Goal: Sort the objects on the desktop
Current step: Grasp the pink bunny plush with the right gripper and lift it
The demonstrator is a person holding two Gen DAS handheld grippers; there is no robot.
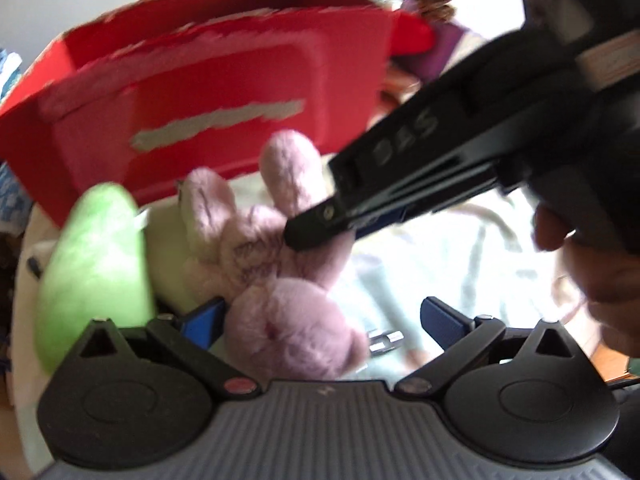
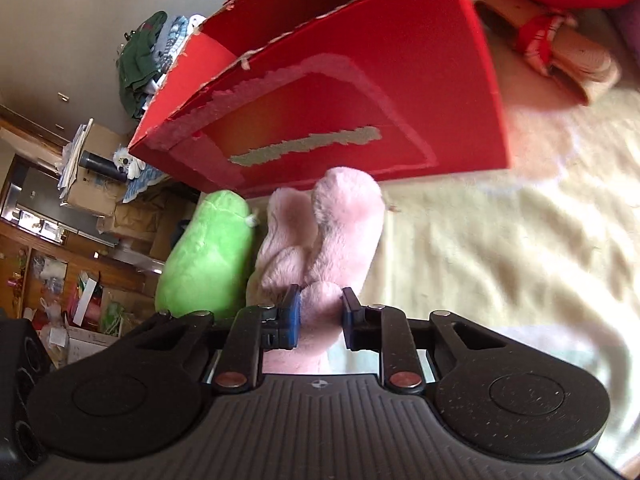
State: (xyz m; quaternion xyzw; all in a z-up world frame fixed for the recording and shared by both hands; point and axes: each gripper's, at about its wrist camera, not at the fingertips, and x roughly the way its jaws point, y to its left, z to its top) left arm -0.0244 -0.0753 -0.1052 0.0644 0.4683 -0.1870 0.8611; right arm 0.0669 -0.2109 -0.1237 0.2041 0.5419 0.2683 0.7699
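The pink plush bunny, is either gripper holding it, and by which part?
The right gripper is shut on the pink plush bunny, pinching its body below the ears. The left gripper is open.

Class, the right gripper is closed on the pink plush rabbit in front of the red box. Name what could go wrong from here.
1. The right gripper pinches only a small fold of the pink rabbit, so the soft fur could slip free when lifted.
2. The green plush leans against the rabbit and may be dragged along or topple.
3. The red box stands close behind; a lift could knock the rabbit's ears against its wall.
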